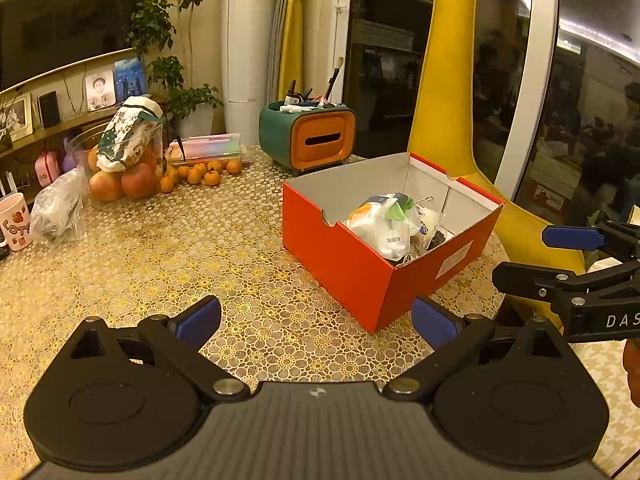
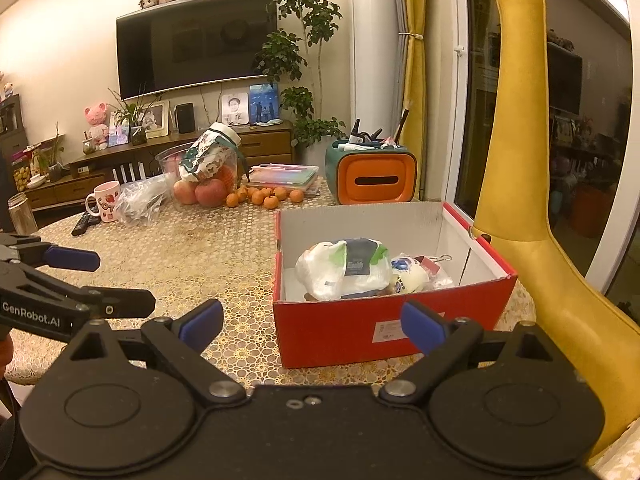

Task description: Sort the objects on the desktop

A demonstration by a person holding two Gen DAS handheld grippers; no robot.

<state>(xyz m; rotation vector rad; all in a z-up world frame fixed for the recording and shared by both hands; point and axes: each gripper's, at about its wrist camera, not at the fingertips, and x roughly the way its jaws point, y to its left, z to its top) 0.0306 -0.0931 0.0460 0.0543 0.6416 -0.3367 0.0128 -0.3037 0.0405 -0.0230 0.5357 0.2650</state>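
A red shoebox [image 1: 344,268] [image 2: 340,328] stands open on the gold-patterned table [image 1: 160,264]. Inside lie a white plastic-wrapped pack [image 1: 380,226] [image 2: 344,268], a small round white packet with a blue label [image 2: 406,278] and a binder clip [image 2: 438,259]. My left gripper [image 1: 316,322] is open and empty, low over the table just left of the box's near corner. My right gripper [image 2: 312,326] is open and empty too, in front of the box's near wall. Each gripper shows in the other's view, the right gripper [image 1: 520,256] and the left gripper [image 2: 120,280], both with jaws apart.
A green and orange desk organizer [image 1: 316,140] [image 2: 372,180] stands behind the box. Apples and tangerines [image 2: 260,196], a glass bowl [image 1: 120,148], a crumpled clear bag [image 2: 140,200], a pink mug [image 2: 106,200] and a remote [image 2: 84,222] sit far left. A yellow giraffe-shaped chair [image 2: 516,184] stands right of the table.
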